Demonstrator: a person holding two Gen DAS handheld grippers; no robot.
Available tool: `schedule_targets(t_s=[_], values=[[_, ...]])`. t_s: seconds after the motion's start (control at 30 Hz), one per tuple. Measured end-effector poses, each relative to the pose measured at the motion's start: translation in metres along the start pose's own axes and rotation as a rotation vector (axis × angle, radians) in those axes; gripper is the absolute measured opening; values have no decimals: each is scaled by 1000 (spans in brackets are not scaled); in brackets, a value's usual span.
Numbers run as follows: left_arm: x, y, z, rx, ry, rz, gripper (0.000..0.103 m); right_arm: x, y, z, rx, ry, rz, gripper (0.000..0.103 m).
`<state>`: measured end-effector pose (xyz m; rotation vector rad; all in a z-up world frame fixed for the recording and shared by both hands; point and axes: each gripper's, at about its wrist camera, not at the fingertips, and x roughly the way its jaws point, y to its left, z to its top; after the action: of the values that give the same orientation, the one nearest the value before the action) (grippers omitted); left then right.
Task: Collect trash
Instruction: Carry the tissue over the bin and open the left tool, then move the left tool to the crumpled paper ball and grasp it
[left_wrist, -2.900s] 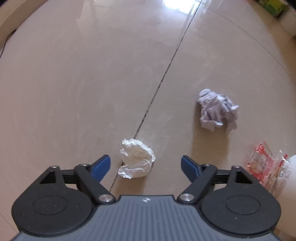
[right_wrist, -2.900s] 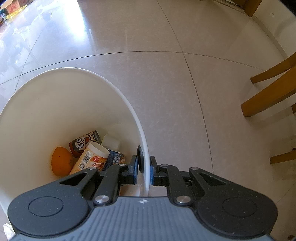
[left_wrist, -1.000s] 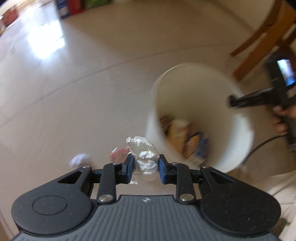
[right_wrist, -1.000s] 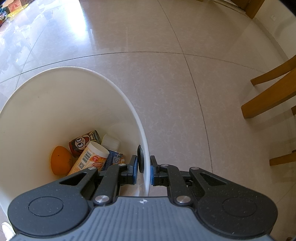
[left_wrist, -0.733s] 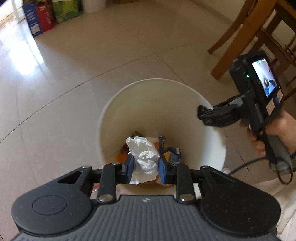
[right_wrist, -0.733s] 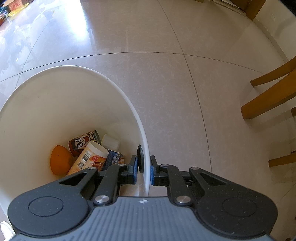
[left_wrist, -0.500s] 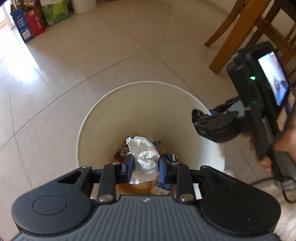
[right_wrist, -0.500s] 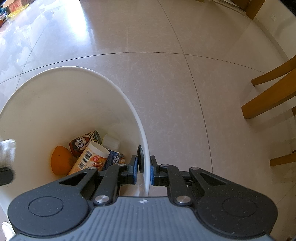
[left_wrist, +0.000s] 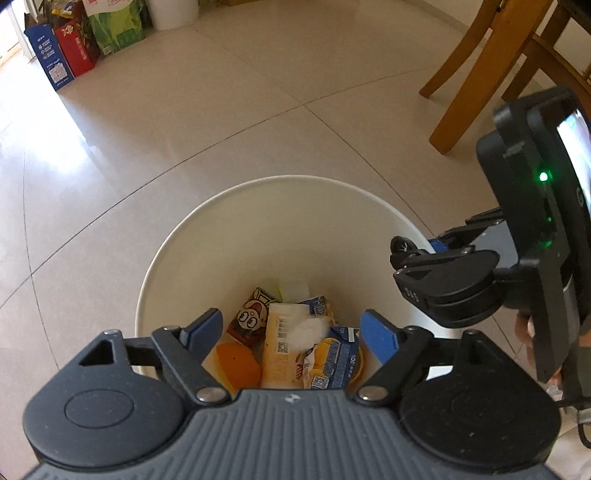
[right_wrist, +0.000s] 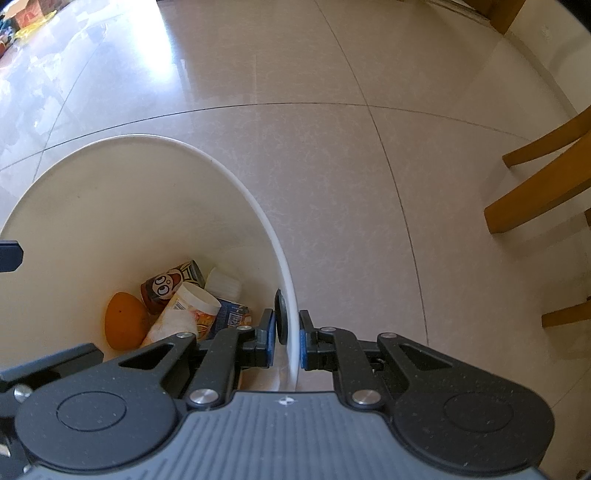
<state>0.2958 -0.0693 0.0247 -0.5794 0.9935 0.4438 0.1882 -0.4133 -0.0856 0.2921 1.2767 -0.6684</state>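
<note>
One tissue is dropped in the bin from just-parted left tongs; right tongs are clamped on its rim.

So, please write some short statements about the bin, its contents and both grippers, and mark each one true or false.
1. The right gripper is clamped on the rim of the white bin. True.
2. The left gripper is squeezing a tissue. False: its jaws have just been opening and nothing is between them; it is above the bin.
3. An orange lies in the bin. True.
4. The bin is empty. False: it also holds a cartoon-eyed can and cartons.
</note>
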Motion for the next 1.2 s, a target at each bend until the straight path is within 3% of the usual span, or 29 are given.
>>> schedule_targets(t_s=[0.23, 0.73, 0.9, 1.2], values=[[-1, 5, -5, -17, -9, 13, 84, 0, 0, 0, -3, -2, -3, 15], [-22, 57, -29, -111, -54, 45, 85, 1, 2, -1, -18, -1, -6, 15], [-24, 85, -39, -156, -78, 80, 85, 1, 3, -1, -32, -2, -7, 15], [-6, 162, -86, -338, -95, 150, 92, 1, 5, -2, -45, -4, -20, 15]])
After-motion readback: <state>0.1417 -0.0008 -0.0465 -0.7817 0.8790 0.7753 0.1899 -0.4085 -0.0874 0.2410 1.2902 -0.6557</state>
